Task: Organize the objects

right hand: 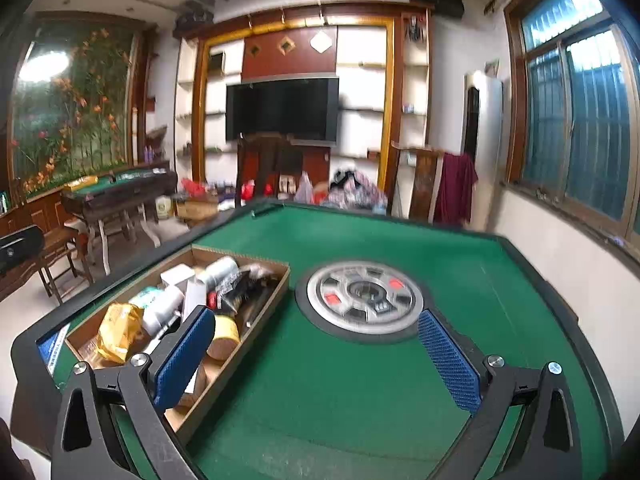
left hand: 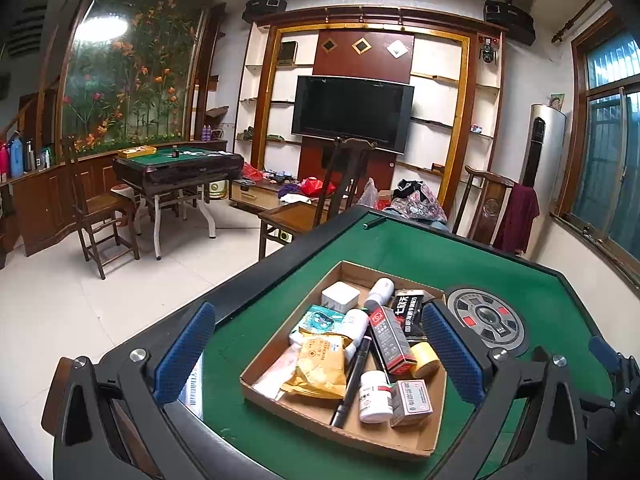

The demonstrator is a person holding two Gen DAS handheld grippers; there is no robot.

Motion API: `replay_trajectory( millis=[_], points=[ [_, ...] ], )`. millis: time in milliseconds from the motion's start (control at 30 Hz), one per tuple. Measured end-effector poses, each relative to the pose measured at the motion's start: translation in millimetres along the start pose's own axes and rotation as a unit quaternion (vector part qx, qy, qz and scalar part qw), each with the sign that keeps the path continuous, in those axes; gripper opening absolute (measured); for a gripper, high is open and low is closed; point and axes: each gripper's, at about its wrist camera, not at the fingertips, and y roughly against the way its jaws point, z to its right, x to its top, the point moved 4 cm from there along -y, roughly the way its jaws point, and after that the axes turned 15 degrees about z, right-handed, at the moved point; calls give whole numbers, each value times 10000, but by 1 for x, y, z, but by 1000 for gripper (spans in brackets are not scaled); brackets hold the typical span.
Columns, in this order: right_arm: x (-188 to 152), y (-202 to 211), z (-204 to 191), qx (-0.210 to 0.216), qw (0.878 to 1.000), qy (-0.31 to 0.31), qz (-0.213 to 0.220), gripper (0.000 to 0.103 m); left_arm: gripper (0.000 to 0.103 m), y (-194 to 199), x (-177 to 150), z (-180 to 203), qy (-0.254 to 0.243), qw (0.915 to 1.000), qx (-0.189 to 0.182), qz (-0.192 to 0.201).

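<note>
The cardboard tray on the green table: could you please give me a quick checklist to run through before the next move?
1. Left tool open, nothing held: ok.
2. Right tool open, nothing held: ok.
3. Cardboard tray flat on the green table: ok.
4. Items inside the tray, such as the yellow snack packet and white pill bottle: ok.
5. Paper lying outside the tray near the table edge: not ok.
6. Small dark object at the far table edge, identity: cannot tell.
</note>
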Motion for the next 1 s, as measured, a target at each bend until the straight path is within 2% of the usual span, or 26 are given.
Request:
replay_trajectory(
  millis=[67, 133, 233, 300, 333, 467, 700, 1000],
  points=[
    [-3, -5, -2, 35, 9998, 62, -180, 103, 103, 1, 0, -3, 5, 10000, 32, 14],
    [-8, -11, -1, -161, 9992, 200, -294, 103, 103, 2, -1, -5, -1, 10000, 15, 32],
    [-5, -1, 3, -502, 9984, 243, 62, 103, 103, 0, -3, -10, 50, 10000, 36, -1],
    [-1, 7, 6, -546, 9979, 155, 308, 103, 103, -5, -6, -15, 16, 9996, 234, -128],
    [-1, 7, 5, -492, 9982, 137, 327, 103, 103, -9, -9, -16, -41, 9990, 371, -241],
    [-10, -9, -1, -445, 9984, 327, -108, 103, 103, -16, -20, -22, -7, 9981, 412, -449],
    [-22, -13, -28, -99, 9973, 647, -328, 103, 103, -26, -33, -37, 229, 9970, 375, -642],
    [-32, -14, -66, 158, 9930, 1109, -380, 103, 103, -37, -44, -44, 151, 9954, 503, -798]
  ],
)
